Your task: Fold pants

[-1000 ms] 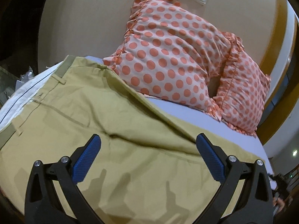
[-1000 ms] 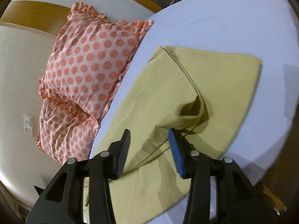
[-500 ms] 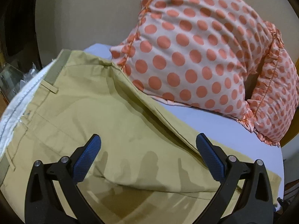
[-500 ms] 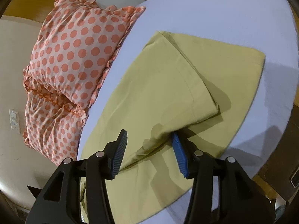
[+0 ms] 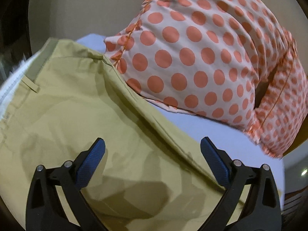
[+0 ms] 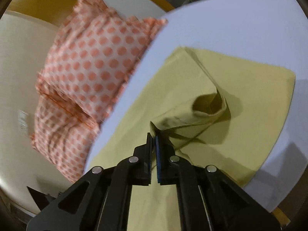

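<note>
Khaki pants lie spread on a bed with a pale sheet. In the left wrist view the waistband with a belt loop is at the upper left. My left gripper is open wide, low over the seat of the pants and empty. In the right wrist view the pants lie doubled over. My right gripper is shut on an edge of the upper leg fabric and lifts it into a raised fold.
Two pillows with orange dots lean against the headboard wall beside the pants; they also show in the right wrist view. The bed's edge runs at the right, with floor beyond.
My right gripper has closed on the pant leg's edge and lifted it. My left gripper has moved closer to the pillows and stays open.
</note>
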Action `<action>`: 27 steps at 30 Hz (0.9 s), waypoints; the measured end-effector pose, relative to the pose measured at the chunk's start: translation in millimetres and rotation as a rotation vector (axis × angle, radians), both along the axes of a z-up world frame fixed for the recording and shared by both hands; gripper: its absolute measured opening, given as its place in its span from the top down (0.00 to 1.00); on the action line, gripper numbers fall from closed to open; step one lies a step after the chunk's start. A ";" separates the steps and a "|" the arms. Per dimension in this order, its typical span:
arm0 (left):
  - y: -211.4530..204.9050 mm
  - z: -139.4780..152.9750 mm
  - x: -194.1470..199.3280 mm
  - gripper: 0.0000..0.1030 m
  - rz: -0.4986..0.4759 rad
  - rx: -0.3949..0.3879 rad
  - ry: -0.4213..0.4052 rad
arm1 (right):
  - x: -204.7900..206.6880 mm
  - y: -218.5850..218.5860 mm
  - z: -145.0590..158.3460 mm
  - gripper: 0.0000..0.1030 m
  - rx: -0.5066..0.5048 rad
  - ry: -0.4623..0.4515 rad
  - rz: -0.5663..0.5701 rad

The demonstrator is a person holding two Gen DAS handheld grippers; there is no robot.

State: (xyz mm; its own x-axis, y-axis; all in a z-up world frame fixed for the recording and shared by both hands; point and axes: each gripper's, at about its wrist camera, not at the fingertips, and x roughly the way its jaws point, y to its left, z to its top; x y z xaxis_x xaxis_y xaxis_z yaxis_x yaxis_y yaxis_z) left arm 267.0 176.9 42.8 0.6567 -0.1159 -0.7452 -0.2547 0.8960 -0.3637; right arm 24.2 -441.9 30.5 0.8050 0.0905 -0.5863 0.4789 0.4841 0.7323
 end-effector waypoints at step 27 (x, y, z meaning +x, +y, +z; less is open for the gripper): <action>9.2 -25.1 -261.1 0.89 0.026 -0.164 -0.074 | -54.1 -33.7 12.8 0.98 0.007 -0.130 -0.164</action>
